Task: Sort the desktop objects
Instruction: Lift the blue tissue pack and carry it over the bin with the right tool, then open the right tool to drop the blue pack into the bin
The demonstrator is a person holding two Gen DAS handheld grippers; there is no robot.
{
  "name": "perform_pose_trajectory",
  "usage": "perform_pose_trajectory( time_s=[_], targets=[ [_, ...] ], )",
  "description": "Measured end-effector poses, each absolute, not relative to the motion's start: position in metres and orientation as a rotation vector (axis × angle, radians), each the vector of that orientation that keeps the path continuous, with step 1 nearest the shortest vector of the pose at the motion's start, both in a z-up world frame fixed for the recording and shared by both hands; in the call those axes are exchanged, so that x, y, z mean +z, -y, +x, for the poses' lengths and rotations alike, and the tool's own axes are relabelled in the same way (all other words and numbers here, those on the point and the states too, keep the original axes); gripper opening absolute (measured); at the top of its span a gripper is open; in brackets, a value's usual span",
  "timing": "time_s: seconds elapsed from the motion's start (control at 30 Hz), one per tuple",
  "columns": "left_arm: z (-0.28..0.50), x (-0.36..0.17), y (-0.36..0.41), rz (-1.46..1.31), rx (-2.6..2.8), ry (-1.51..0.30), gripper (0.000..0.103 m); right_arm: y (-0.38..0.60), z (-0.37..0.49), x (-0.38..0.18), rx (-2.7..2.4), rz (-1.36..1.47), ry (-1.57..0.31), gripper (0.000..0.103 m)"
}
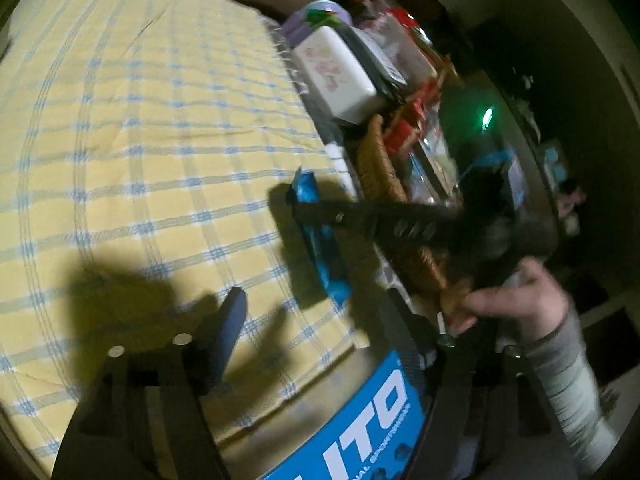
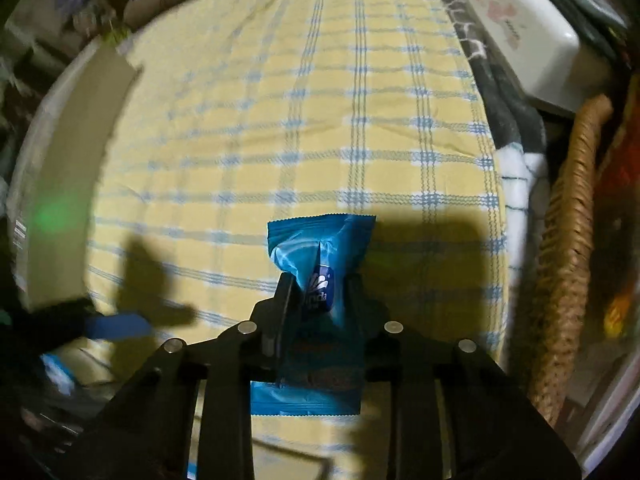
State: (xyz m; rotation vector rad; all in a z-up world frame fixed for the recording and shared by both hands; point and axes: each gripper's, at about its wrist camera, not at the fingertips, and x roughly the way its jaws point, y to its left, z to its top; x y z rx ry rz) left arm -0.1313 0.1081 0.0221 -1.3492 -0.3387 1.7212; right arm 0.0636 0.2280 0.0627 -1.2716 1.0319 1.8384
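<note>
The blue snack packet [image 2: 316, 276] is pinched at its middle between the fingers of the right hand-held gripper [image 2: 320, 292], its foil bunched there and its crimped ends flaring out beyond and beneath the jaws. In the left wrist view the same packet hangs just above the yellow-and-blue checked cloth [image 1: 140, 140] near the cloth's right edge, close to the wicker basket [image 1: 376, 164]. My judgement: this item is picked up but not yet sorted; the basket and the cluttered strip along the desk's right side look like the likely destination, and that strip is still in disorder. The left hand-held gripper [image 1: 340, 360] stands apart and empty over the cloth's near edge.

Writing: the packet shows white letters, seemingly "nda", partly hidden. A blue box [image 1: 360, 412] at the near edge reads "ITO" in large white capitals; the smaller line beneath is illegible. The white lidded box [image 1: 340, 68] carries a pink print, unreadable.
</note>
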Motion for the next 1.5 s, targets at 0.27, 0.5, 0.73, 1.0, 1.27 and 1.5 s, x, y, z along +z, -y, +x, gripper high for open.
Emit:
perform_pose_trajectory(
  time_s=[0.27, 0.5, 0.73, 1.0, 1.27, 1.5],
  targets=[
    [-0.115, 0.067, -0.111, -1.207, 1.789, 0.282, 0.076, -0.193, 0.024, 0.106, 2.01, -1.209, -0.995, 0.024],
    [-0.109, 0.108, -0.052, -1.124, 1.92, 0.276, 0.021, -0.137, -0.053, 0.142, 2.163, -1.229, -0.886, 0.024],
    [-0.137, 0.124, 0.055, -1.147, 2.078, 0.353, 0.03, -0.097, -0.158, 0.155, 2.278, -1.261, -0.822, 0.024],
    [-0.181, 0.099, 0.171, -1.191, 2.19, 0.526, 0.053, -0.11, -0.304, 0.131, 2.244, -1.325, -0.689, 0.024],
    [-0.216, 0.071, 0.205, -1.231, 2.222, 0.499, 0.065, -0.148, -0.386, 0.065, 2.106, -1.371, -0.658, 0.025],
    [-0.243, 0.074, 0.209, -1.227, 2.232, 0.502, 0.065, -0.155, -0.394, 0.049, 2.11, -1.357, -0.642, 0.043]
  ],
)
